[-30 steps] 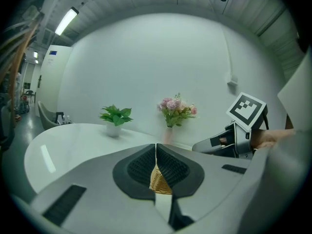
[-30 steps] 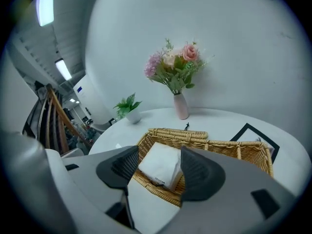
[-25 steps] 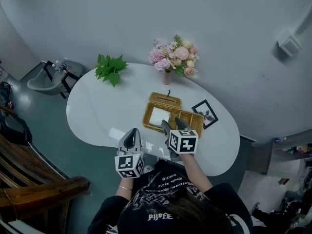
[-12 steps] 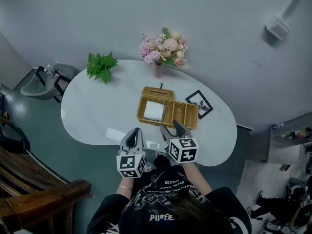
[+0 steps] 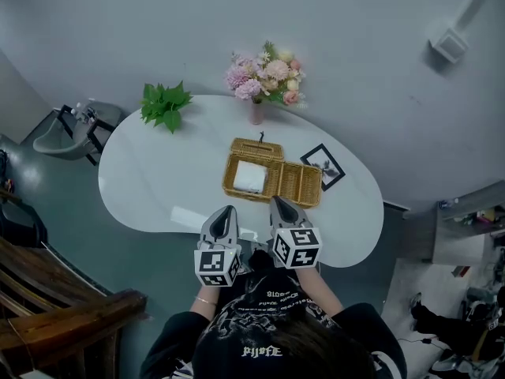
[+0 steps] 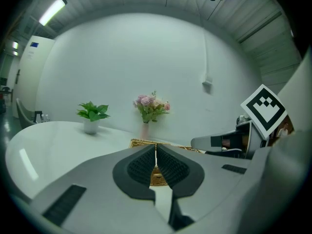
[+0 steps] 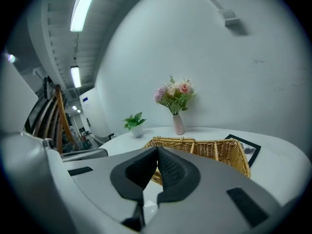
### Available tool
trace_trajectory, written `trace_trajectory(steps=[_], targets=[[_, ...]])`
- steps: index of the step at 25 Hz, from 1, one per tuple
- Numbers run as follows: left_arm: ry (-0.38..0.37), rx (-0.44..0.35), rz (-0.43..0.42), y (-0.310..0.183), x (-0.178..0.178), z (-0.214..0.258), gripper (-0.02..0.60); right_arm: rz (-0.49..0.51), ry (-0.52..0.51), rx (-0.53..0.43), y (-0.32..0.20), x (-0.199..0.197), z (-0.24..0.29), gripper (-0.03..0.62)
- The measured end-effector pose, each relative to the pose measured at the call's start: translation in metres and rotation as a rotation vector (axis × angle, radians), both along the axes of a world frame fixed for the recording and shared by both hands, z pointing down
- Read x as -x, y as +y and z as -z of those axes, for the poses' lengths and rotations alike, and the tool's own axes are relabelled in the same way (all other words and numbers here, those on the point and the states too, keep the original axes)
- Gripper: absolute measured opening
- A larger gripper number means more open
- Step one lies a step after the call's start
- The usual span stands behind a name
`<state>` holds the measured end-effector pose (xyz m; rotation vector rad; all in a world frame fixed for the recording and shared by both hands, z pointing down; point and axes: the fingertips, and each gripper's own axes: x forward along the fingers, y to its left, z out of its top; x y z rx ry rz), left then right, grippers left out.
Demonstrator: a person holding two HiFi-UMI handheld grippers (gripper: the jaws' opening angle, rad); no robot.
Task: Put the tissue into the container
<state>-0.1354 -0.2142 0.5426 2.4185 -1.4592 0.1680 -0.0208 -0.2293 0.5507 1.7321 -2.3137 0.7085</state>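
Container [image 5: 300, 182]: wicker, long axis running left-right across the surface [image 5: 158, 172].
Tissue [image 5: 251, 178]: lies flat in its left compartment.
Left claw [image 5: 227, 211]: jaws together, empty.
Right claw [image 5: 278, 203]: jaws just closed, empty.

— What stands on the white table [image 5: 150, 188]?
— A wicker basket [image 5: 293, 196] near the middle, with a flat black-framed picture [image 5: 322, 166] just beside its right end. A vase of pink flowers [image 5: 257, 110] stands behind it at the far edge, and a green potted plant [image 5: 164, 105] at the far left.
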Motion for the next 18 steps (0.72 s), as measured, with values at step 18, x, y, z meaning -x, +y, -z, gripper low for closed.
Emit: trace_trajectory(steps=[18], targets=[[-0.019, -0.017, 0.005, -0.0055, -0.0036, 0.0024, 0.026, 0.019, 0.08, -0.043, 0.0022, -0.002, -0.0007, 0.023]])
